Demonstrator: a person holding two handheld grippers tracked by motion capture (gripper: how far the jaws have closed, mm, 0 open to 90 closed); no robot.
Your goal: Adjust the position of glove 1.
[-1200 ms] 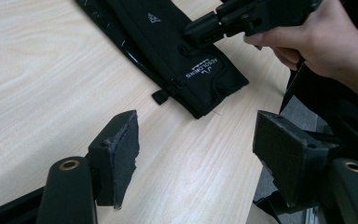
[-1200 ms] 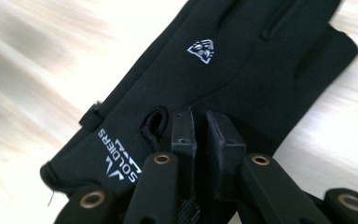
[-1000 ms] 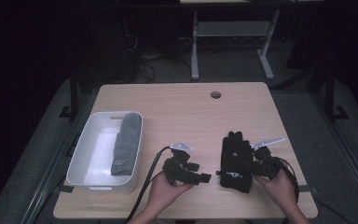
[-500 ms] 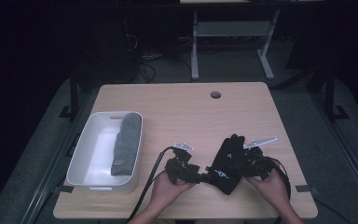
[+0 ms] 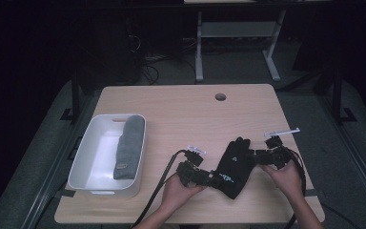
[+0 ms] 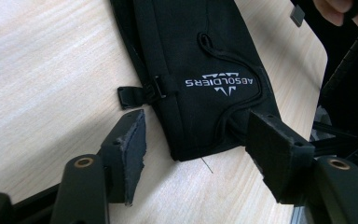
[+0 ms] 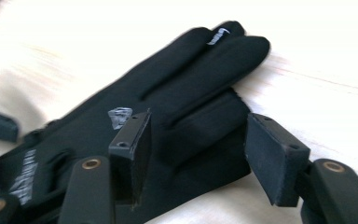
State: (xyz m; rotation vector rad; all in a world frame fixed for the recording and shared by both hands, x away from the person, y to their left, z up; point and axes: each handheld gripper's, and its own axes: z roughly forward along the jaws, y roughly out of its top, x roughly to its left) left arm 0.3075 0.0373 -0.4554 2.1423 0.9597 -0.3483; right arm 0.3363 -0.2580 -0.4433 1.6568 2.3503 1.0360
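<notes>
Black glove (image 5: pixel 234 164), that's the piece I have both tools on: it lies flat on the wooden table (image 5: pixel 181 107) near my edge, slanted, fingers pointing away toward the far side and cuff toward me. In the high view it sits between my two hands, well apart from the white bin (image 5: pixel 91 160) at the left, where a grey glove (image 5: pixel 127 145) lies along the bin's right side.

Through the left gripper view I see the cuff end closely: smooth matte black fabric, a stitched seam curving across it, a white printed logo reading ABSOLDIERS upside down, and a small black clip (image 6: pixel 137 93) sticking out from its edge onto the wood. My left gripper (image 6: pixel 196 149) has just been narrowing its jaws, yet they stand apart on either side of the cuff corner; one pad hangs over bare wood and I see no squeeze on the fabric.

Through the right gripper view the glove's fingers (image 7: pixel 214 60) lie side by side, one tip carrying a small white mark. My right gripper (image 7: pixel 198 149) has just been opening its jaws; they stand wide, with the glove's edge between them and the pads clear of the cloth.
</notes>
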